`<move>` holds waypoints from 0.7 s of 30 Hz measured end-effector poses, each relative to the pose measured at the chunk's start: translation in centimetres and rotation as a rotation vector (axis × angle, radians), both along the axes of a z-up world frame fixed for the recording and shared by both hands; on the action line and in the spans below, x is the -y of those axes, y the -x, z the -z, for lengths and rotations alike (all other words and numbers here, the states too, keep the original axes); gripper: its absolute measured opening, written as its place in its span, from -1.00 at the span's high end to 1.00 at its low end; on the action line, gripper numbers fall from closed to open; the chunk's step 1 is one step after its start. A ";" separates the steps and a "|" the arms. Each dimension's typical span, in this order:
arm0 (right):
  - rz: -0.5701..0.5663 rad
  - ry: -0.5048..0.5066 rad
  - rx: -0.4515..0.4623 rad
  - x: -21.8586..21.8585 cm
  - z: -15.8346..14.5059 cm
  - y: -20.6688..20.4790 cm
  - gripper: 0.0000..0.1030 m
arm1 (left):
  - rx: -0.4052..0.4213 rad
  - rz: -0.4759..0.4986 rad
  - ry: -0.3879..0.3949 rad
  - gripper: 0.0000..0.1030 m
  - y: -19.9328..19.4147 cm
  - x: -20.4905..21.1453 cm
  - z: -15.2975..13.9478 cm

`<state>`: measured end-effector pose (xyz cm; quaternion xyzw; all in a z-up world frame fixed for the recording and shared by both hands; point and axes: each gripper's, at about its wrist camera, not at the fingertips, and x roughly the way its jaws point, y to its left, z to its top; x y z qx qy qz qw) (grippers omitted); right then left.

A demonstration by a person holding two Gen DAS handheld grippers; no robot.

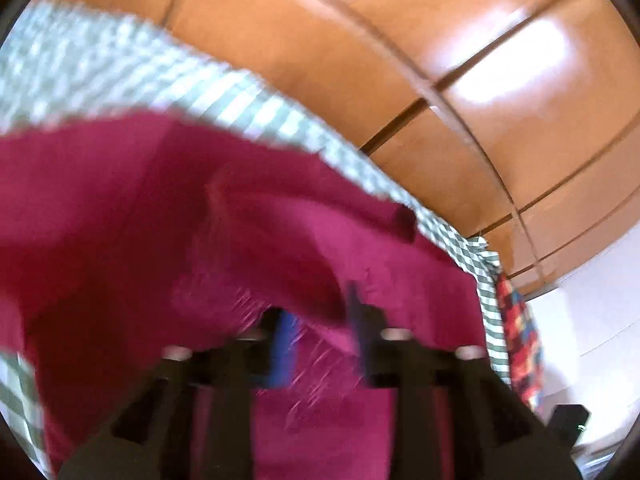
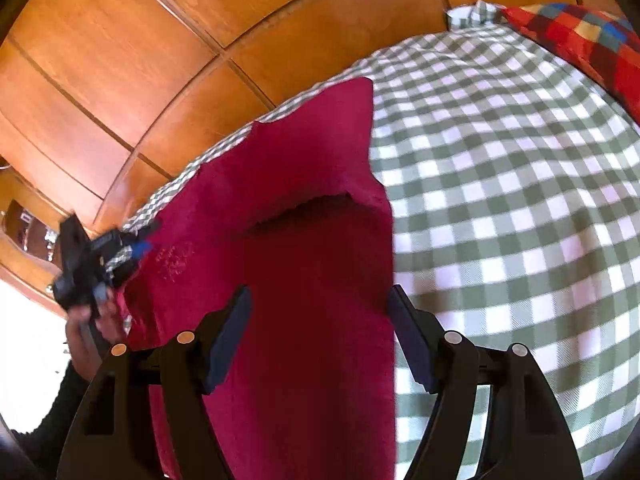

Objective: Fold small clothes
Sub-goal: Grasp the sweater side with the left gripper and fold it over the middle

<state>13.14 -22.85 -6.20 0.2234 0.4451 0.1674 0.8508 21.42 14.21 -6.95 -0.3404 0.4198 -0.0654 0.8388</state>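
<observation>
Left wrist view, blurred: left hand-held gripper [image 1: 320,312] fingers apart over magenta garment [image 1: 140,220]; whether fold pinched, cannot tell. Garment lies on checked cloth [image 1: 100,64] along its edge by wooden panels [image 1: 400,60]. Right hand-held gripper [image 2: 320,312] released, fingers straddling garment's near strip. Risk: garment bunching or sliding off that edge if dragged; crease skewing if ends are pulled unevenly. Patchwork pillow [image 2: 588,40] at far right corner. No containers visible.
</observation>
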 end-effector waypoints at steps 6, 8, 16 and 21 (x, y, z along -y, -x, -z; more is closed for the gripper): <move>-0.019 0.027 0.009 -1.7 -1.1 -0.6 -0.34 | 0.017 -0.065 0.187 -0.43 1.9 -3.9 1.6; -0.022 0.040 0.008 -2.2 -1.4 -1.0 -0.35 | 0.010 -0.042 0.170 -0.42 1.1 -3.8 1.6; -0.051 0.073 0.067 -4.0 -4.0 -3.8 -0.34 | 0.075 -0.011 -0.057 0.84 -0.3 -2.2 -1.4; -0.081 0.090 0.073 -5.8 -3.9 -7.6 -0.35 | 0.118 -0.013 -0.221 0.83 1.8 -2.2 -2.8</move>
